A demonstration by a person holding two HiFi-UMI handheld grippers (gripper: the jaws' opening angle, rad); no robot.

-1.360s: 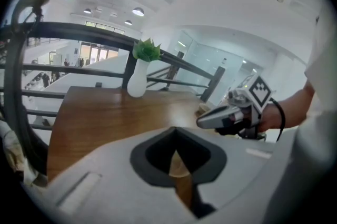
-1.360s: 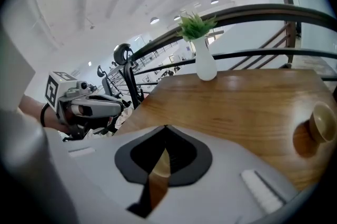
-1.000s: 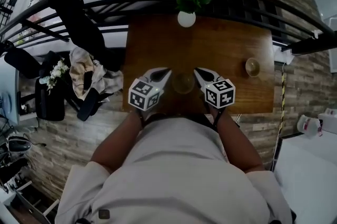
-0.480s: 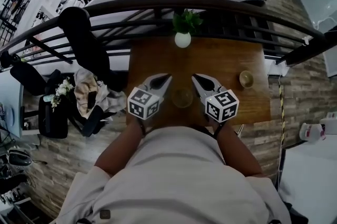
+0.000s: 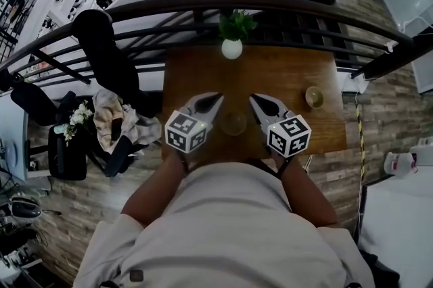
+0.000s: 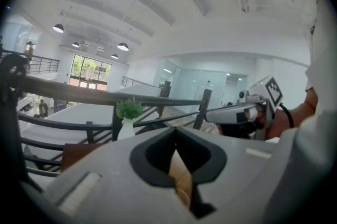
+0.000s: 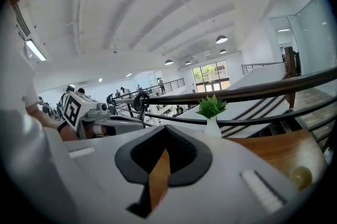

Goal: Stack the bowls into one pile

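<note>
**A:** Where are the bowls at this moment?

**B:** There are two, and they are not in one pile. The near bowl (image 5: 235, 124) stands at the middle of the near edge of the desk (image 5: 284, 70). The right bowl (image 5: 314, 97) stands close to the right edge, well apart from the first one.

**A:** And the tongs?

**B:** The left tongs (image 5: 216, 98) and the right tongs (image 5: 254, 99) are both at the near edge, one on each side of the near bowl. Their tips point toward the far edge. In the head view this bowl lies between them, apart from both.

**A:** Are they spread?

**B:** No. In the left gripper view the two jaws are pressed together at the tip. Only a thin slit of brown wood shows below it, and nothing is pinched. The right gripper view shows the same: jaws pressed together, with no thing between them.

**A:** What else is on the desk?

**B:** A green plant (image 5: 237, 24) in a white vase (image 5: 231, 49) stands at the middle of the far edge, just in front of a dark railing (image 5: 169, 6). Each gripper view also catches the other tool from the side, with its marker cube (image 5: 186, 132) turned to the camera.
</note>
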